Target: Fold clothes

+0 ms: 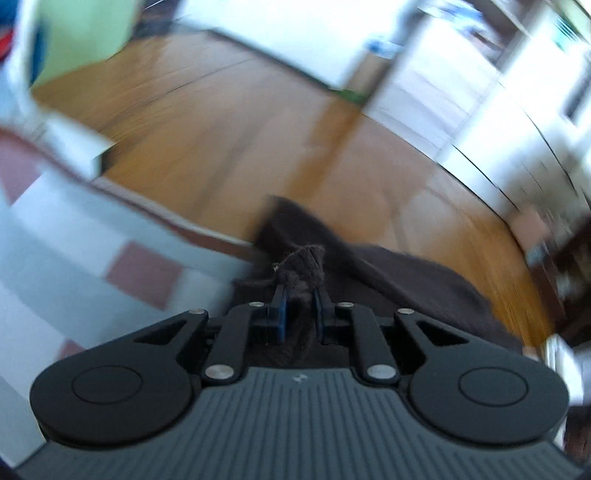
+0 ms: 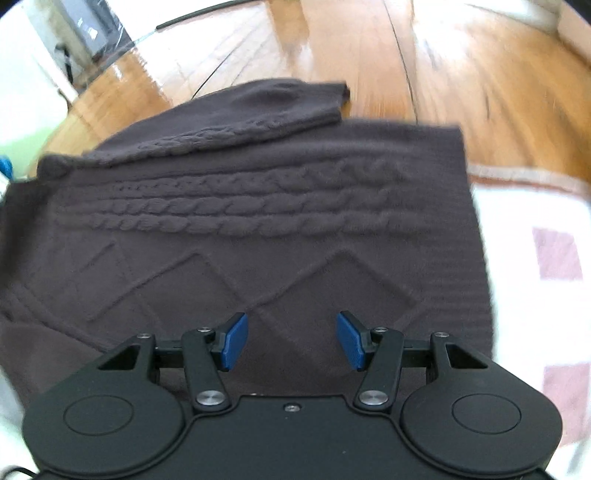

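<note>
A dark brown cable-knit sweater [image 2: 258, 206] lies spread on a white quilt with pink squares [image 2: 535, 229], one sleeve [image 2: 258, 114] folded across its top. Above the sweater's lower body my right gripper [image 2: 291, 339] hangs open, nothing between its blue pads. In the left wrist view my left gripper [image 1: 300, 299] is shut on a bunched piece of the brown sweater [image 1: 303, 266], lifted clear of the quilt [image 1: 74, 229]; the rest of the knit [image 1: 406, 280] trails to the right. That view is motion-blurred.
A wooden floor [image 1: 240, 129] runs beyond the quilt's edge in both views. White furniture and walls [image 1: 461, 92] stand at the far right, a green surface [image 1: 81, 33] at the top left. A dark cable [image 2: 207, 14] crosses the floor.
</note>
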`<state>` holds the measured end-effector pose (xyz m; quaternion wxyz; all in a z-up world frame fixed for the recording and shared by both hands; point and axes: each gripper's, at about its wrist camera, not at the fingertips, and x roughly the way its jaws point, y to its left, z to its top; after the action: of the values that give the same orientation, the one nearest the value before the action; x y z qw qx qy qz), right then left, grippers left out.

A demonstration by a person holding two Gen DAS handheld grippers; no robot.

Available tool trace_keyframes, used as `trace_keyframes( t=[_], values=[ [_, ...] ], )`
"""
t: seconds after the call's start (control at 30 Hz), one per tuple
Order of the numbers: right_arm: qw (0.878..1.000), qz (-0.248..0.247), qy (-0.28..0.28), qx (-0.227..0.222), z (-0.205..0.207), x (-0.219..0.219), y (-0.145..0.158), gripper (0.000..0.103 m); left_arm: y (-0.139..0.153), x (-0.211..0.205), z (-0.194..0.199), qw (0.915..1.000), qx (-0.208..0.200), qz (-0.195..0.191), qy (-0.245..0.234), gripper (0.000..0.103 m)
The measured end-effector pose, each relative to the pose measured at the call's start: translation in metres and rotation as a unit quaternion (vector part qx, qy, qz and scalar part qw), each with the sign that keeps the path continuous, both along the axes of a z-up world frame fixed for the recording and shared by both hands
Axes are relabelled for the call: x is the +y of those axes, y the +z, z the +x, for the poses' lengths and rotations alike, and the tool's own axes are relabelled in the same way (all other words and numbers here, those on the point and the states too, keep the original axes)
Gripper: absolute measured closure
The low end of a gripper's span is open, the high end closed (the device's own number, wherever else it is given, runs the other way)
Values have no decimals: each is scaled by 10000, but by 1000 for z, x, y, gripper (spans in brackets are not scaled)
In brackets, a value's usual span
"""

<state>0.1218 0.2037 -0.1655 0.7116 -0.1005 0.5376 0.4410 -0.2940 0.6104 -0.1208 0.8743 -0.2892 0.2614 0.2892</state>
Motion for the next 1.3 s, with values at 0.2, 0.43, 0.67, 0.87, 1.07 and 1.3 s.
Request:
trace_keyframes(
  t=[0.2,0.43,0.67,0.87,1.07,1.3],
  values=[
    [9997,150,-111,149,-8,0,-7,42,-20,-53,38,9823,1387,567,-1126,78],
    [9991,-126,327,-240,-16,14,-6,38,-16,-59,24,9879,1153,553,-881,70],
    [9956,-297,708,-539,-29,26,-7,19,-15,19,-12,9949,-36,-493,874,35],
    [9979,-133,576,-264,-23,21,-8,15,-75,104,-1,9689,324,-1585,1871,34],
    [9993,129,297,179,-12,10,-9,15,-44,108,47,9678,1887,303,1638,92],
    [9980,356,129,509,-5,2,-9,16,-27,99,43,9432,2055,1353,2232,24]
  ],
)
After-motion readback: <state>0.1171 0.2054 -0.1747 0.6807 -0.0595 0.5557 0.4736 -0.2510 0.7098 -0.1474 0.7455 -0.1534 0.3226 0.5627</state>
